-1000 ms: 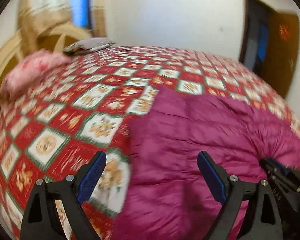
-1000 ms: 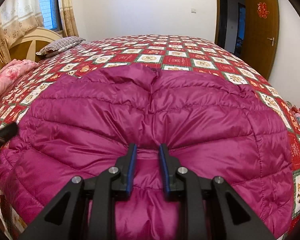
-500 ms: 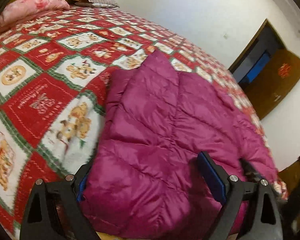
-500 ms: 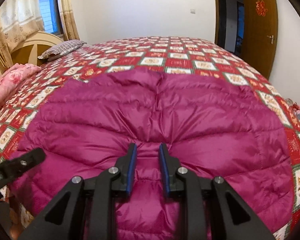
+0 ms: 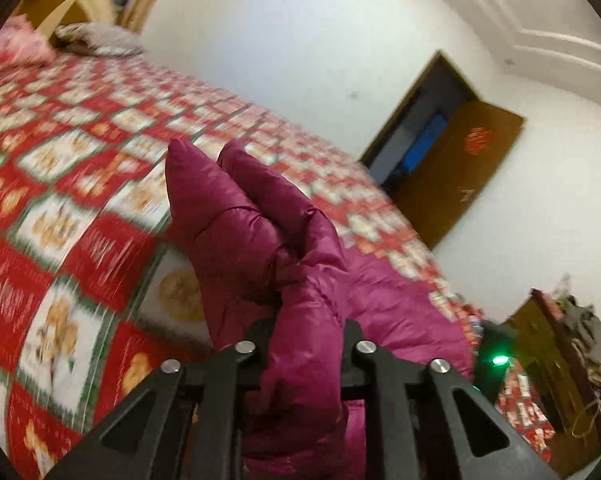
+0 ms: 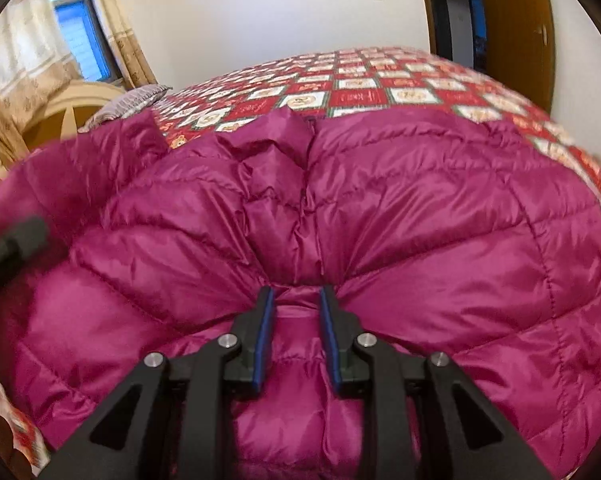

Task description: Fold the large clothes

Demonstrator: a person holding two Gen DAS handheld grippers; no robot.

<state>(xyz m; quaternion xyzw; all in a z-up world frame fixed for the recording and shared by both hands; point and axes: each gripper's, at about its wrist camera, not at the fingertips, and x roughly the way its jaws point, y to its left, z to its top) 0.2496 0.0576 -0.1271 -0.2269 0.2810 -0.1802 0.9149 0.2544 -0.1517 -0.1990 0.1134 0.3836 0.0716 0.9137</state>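
Since the earlier frames, the left gripper (image 5: 304,332) has gone from spread wide over the jacket's edge to clamping it, and a lifted fold of fabric now stands up in front of its camera. Its jaws are closing, with a thick bunch of the magenta puffer jacket (image 5: 260,216) between them; the padding bulges out above and below the fingers (image 5: 256,344). The raised portion ends in two rounded, puffed lobes pointing up and away from the gripper.

The right gripper (image 6: 296,308) pinches a gathered pleat of the same jacket (image 6: 420,240), as it did a second ago. Its blue-lined pads (image 6: 265,340) sit close together, and creases radiate outward from the pinch point. The left gripper's black finger (image 6: 14,240) shows at the left edge of the right wrist view, against the jacket's lifted edge.

The jacket is shiny, quilted in horizontal stitched channels, and uniformly magenta. A collar or zipper seam runs down its middle toward the right gripper. It lies spread across the near part of the bed, on a red, white and green patchwork bedspread (image 6: 356,96).

Farther out, a striped pillow (image 6: 128,104) and a pink pillow (image 5: 24,44) lie near the wooden headboard (image 6: 60,120). A brown door (image 5: 456,176) stands open in the white wall.
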